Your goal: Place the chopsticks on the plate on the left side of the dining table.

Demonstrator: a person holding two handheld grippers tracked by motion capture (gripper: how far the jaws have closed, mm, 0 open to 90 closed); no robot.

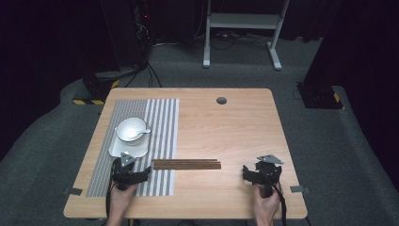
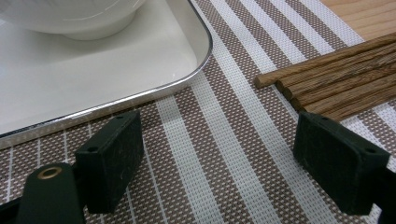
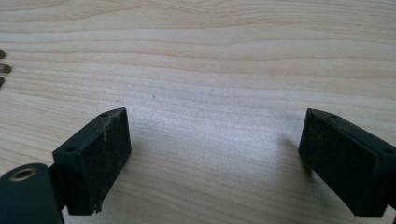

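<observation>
A white bowl [image 1: 131,129] with a white spoon [image 1: 142,133] in it stands on a white tray [image 1: 116,148], on a brown-and-white striped placemat [image 1: 162,122] at the table's left. Several dark wooden chopsticks [image 1: 187,164] lie side by side near the mat's right edge. My left gripper [image 1: 126,165] rests on the mat just in front of the tray, open, with only mat between its jaws [image 2: 215,163]; the tray [image 2: 93,88] and the chopstick ends [image 2: 327,84] lie ahead of it. My right gripper [image 1: 267,165] rests at the front right, open over bare wood [image 3: 212,154].
The table [image 1: 226,127] is light wood with a round grey cable hole [image 1: 221,100] at its far edge. Bits of tape [image 1: 297,189] sit at the front corners. Beyond the table stand a white frame [image 1: 242,28] and dark equipment on grey carpet.
</observation>
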